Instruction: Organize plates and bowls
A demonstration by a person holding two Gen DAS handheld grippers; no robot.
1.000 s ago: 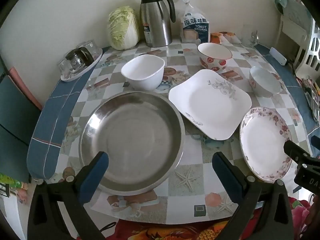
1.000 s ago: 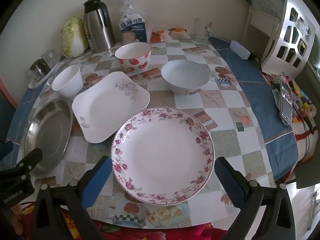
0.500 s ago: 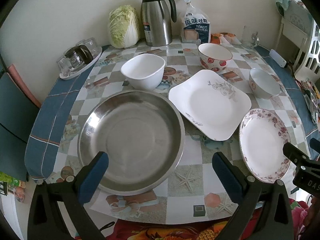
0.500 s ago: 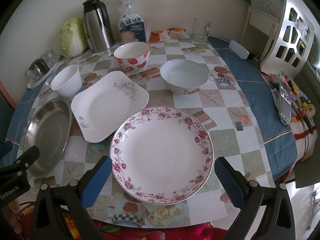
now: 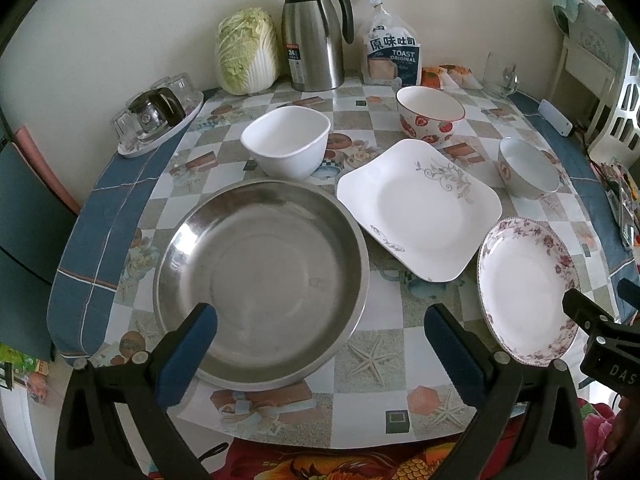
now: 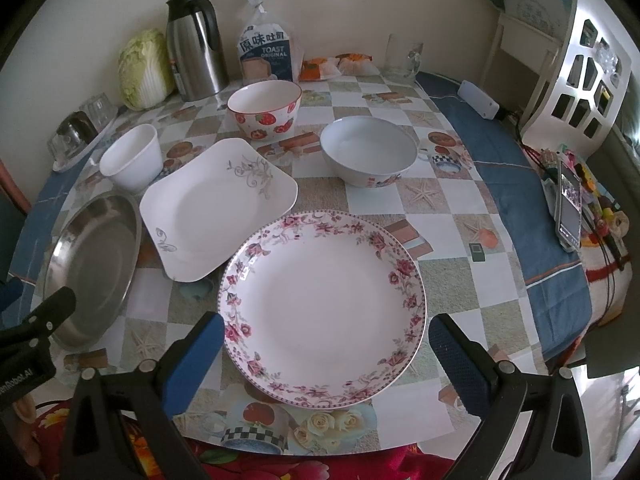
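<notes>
A round steel plate [image 5: 260, 276] lies at the table's front left, also in the right wrist view [image 6: 94, 268]. My left gripper [image 5: 320, 344] is open and empty above its near rim. A floral round plate [image 6: 322, 312] lies at the front right, also in the left wrist view [image 5: 528, 288]. My right gripper [image 6: 326, 354] is open and empty over its near edge. Between them lies a square white plate [image 5: 420, 208]. Behind stand a white squarish bowl [image 5: 286, 148], a strawberry bowl [image 5: 430, 118] and a pale bowl [image 6: 368, 156].
Along the back wall stand a cabbage [image 5: 246, 56], a steel thermos jug [image 5: 316, 32], a bag of toast [image 5: 392, 54] and a glass mug [image 6: 402, 58]. A tray of glasses [image 5: 158, 120] sits at the back left. A white shelf unit [image 6: 560, 60] and a phone [image 6: 568, 204] are at the right.
Both grippers have drawn back and risen slightly, so the table looks a little farther. Nothing on the table has moved. Both jaws stay open.
</notes>
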